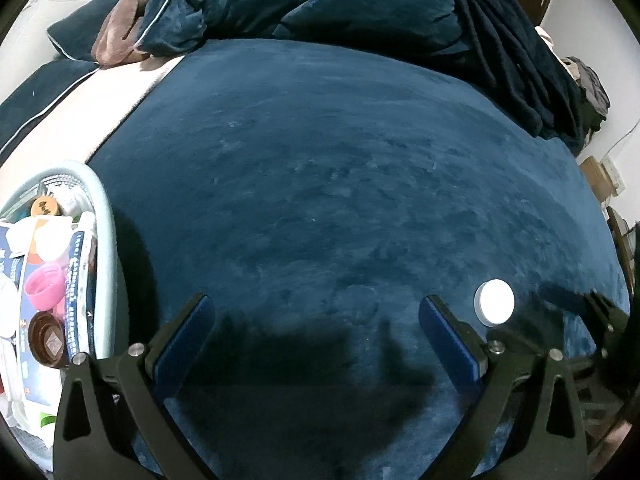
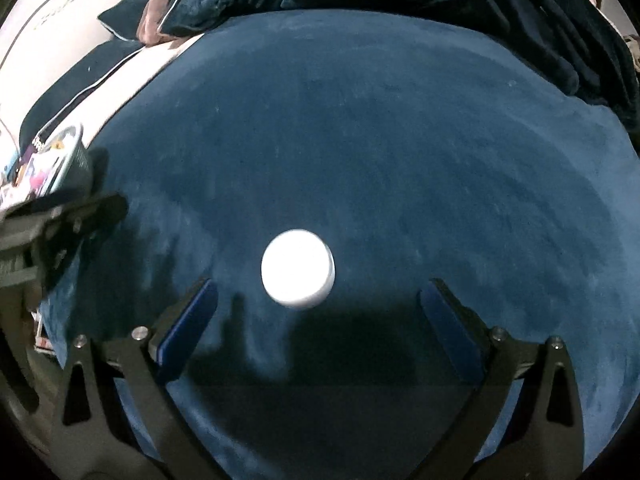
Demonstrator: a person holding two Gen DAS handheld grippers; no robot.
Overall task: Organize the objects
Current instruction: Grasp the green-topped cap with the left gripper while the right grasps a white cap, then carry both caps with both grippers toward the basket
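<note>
both tongs are standing wide apart and empty. right gripper [image 2: 318,320] is hovering low over the blue bedspread [image 2: 400,160] with the white round lid [image 2: 297,273] just ahead of its pads, probably lining up a pick. left gripper [image 1: 316,332] is waiting near the bed's left edge beside the pale basket [image 1: 105,216], already crowded with packets and a pink cup [image 1: 44,284], likely the lid's destination.

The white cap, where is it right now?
The white cap lies alone on the blue blanket, just ahead of the open right gripper, well right of the basket.
</note>
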